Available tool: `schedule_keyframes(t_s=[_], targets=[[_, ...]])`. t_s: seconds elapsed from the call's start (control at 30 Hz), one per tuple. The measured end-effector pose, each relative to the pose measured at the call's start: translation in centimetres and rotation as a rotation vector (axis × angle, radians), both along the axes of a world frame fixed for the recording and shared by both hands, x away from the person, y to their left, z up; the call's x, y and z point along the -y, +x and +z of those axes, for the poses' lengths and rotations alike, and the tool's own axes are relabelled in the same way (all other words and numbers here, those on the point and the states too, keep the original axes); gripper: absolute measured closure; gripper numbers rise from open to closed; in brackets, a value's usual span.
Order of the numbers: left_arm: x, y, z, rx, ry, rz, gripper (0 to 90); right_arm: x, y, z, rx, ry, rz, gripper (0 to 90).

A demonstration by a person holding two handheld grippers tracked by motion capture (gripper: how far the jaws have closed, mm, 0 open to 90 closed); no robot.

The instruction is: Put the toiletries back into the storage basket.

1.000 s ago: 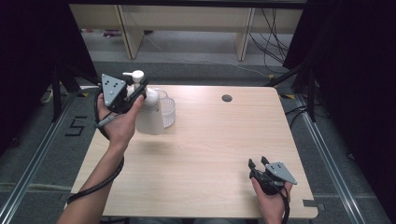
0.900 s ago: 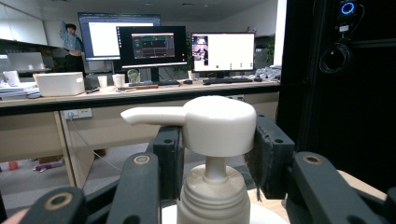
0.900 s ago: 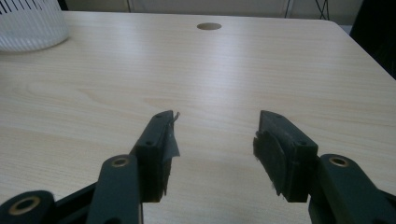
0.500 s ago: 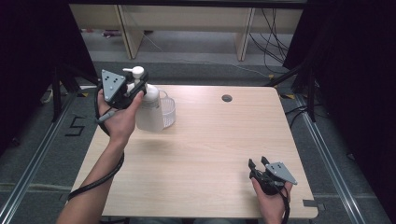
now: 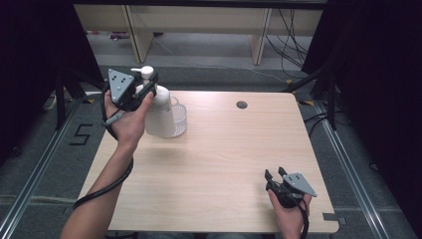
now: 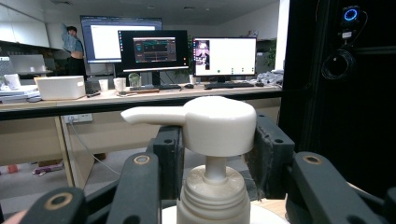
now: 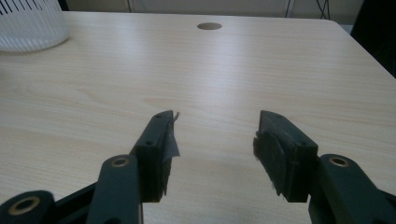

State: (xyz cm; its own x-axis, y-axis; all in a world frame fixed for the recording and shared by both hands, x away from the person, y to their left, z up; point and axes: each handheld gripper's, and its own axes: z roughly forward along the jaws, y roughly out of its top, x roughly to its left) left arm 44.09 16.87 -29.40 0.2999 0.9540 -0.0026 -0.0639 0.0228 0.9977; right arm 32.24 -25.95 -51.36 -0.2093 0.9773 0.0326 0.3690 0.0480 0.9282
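Your left gripper [image 5: 144, 85] has its jaws closed around the neck of the upright pump bottle [image 5: 158, 115], beside the clear basket [image 5: 180, 118] at the table's [image 5: 224, 164] far left, while your right gripper [image 5: 275, 175] rests open and empty, well apart

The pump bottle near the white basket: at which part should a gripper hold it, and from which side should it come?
Probably at the pump head, from the side. The pump bottle stands upright, and its body looks too wide for the jaws. The left gripper already holds it this way, with one jaw on each side of the cap above the thin stem.
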Motion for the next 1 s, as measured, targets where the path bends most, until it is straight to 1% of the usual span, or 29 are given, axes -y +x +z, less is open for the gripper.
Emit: schedule_keyframes(t_s=[0.03, 0.07, 0.1, 0.23, 0.27, 0.3, 0.43, 0.47, 0.8, 0.83, 0.87, 0.9, 1.0], targets=[[0.0, 0.0, 0.0, 0.0, -0.002, 0.0, 59.1, 0.0, 0.0, 0.0, 0.0, 0.0, 0.0, 47.5], [0.1, 0.1, 0.1, 0.001, -0.004, 0.001, 59.1, -0.3, -0.1, 0.0, -0.024, 0.039, -0.015, 47.5], [0.1, 0.1, 0.2, 0.003, -0.004, 0.0, 59.1, 0.0, 0.0, 0.0, -0.003, 0.002, -0.001, 47.6], [0.2, 0.3, 0.3, 0.008, -0.007, 0.001, 59.1, 0.0, 0.0, 0.0, 0.001, -0.001, 0.001, 47.5], [0.2, 0.3, 0.4, 0.009, -0.006, 0.0, 59.1, 0.0, 0.0, 0.0, -0.008, 0.003, 0.003, 47.5], [0.2, 0.4, 0.4, 0.009, -0.006, -0.001, 59.1, -0.1, 0.0, 0.0, -0.014, 0.023, 0.003, 47.6], [0.2, 0.5, 0.6, 0.009, -0.006, 0.002, 59.1, -0.1, 0.0, 0.0, -0.015, 0.023, 0.003, 47.6], [0.3, 0.6, 0.7, 0.009, -0.009, 0.002, 59.1, 0.0, 0.0, 0.0, -0.003, 0.003, 0.0, 47.6], [0.4, 0.9, 0.9, 0.012, -0.011, 0.004, 59.1, 0.0, 0.0, 0.0, -0.005, 0.002, -0.002, 47.6], [0.4, 0.9, 0.9, 0.013, -0.011, 0.005, 59.1, -0.2, -0.1, 0.0, -0.018, 0.025, -0.01, 47.6], [0.4, 1.0, 0.9, 0.014, -0.011, 0.004, 59.1, 0.0, 0.0, 0.0, -0.003, 0.003, 0.001, 47.6], [0.4, 1.0, 1.0, 0.015, -0.012, 0.004, 59.1, -0.1, 0.0, 0.0, -0.006, 0.009, 0.0, 47.6], [0.4, 1.2, 1.0, 0.022, -0.015, 0.004, 59.1, 0.0, 0.0, 0.0, -0.003, -0.001, 0.0, 47.6]])
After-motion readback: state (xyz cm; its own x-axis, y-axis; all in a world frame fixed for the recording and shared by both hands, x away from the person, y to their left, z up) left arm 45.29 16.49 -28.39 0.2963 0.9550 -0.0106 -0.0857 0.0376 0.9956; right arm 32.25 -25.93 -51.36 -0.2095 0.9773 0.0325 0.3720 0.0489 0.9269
